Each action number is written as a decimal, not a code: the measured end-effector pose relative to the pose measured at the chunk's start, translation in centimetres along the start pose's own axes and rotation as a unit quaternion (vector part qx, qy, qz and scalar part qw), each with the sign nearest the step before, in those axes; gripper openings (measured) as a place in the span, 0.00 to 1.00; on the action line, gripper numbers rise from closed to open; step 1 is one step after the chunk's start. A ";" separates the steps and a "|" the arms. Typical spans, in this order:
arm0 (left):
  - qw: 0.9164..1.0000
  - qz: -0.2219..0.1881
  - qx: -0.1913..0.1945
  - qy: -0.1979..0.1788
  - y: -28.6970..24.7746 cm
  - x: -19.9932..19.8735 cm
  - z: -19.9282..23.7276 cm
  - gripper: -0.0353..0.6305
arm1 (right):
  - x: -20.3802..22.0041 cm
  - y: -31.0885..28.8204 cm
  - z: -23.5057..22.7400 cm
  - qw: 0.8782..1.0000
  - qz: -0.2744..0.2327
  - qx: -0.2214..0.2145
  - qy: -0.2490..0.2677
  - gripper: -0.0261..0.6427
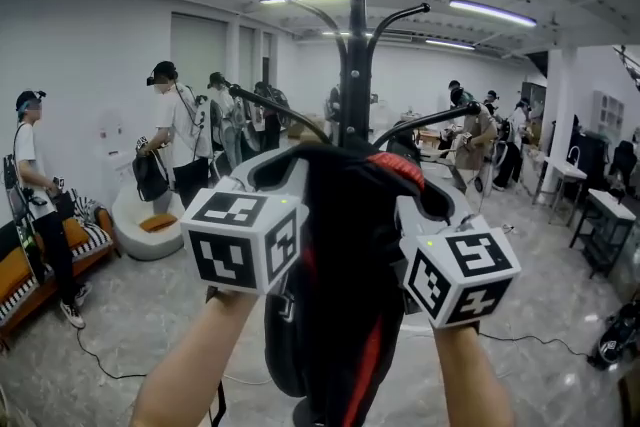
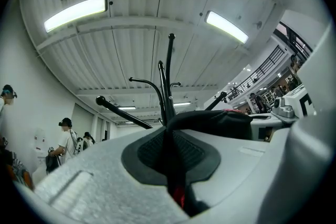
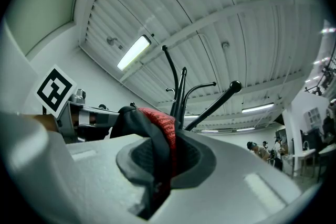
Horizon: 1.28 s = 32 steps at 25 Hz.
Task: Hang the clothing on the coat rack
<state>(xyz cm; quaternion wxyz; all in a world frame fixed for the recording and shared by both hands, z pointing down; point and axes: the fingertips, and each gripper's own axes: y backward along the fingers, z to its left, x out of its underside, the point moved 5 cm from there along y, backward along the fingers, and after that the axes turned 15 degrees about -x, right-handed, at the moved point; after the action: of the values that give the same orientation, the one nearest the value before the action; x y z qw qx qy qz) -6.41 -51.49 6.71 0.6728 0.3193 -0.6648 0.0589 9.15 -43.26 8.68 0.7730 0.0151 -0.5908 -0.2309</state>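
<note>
Just near of the coat rack (image 1: 352, 65), with the left tool (image 2: 170, 157) and right tool (image 3: 160, 160) each clamped on the black-and-red garment (image 1: 335, 255) stretched between them, I judge its collar needs lifting above a hook (image 1: 430, 120), then lowering squarely.

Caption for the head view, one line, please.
Left tongs and right tongs grip a black-and-red garment before the black coat rack.

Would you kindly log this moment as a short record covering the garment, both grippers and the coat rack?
Garment: black clothing with red trim, hanging down between both grippers
Left gripper: shut on the clothing
Right gripper: shut on the clothing
Coat rack: black, upright, just behind the clothing
Status: clothing not yet hung on the rack
</note>
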 end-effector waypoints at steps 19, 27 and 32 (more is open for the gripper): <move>0.998 0.034 0.047 0.019 -4.9 4.2 0.2 0.09 | 4.4 -3.8 -2.2 0.998 0.048 0.009 -0.030 0.07; 0.995 0.052 0.079 0.025 -5.1 5.5 -0.4 0.09 | 5.8 -4.8 -1.8 0.996 0.053 -0.020 -0.064 0.08; 0.992 0.071 0.101 0.037 -5.2 7.2 -0.7 0.09 | 7.5 -5.4 -1.3 0.994 0.050 -0.042 -0.089 0.08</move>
<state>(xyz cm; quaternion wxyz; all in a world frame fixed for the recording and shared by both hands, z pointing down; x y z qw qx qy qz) -2.43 -57.70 11.64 0.6554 0.3356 -0.6509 0.1849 10.02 -51.23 13.47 0.7278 -0.0674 -0.6472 -0.2166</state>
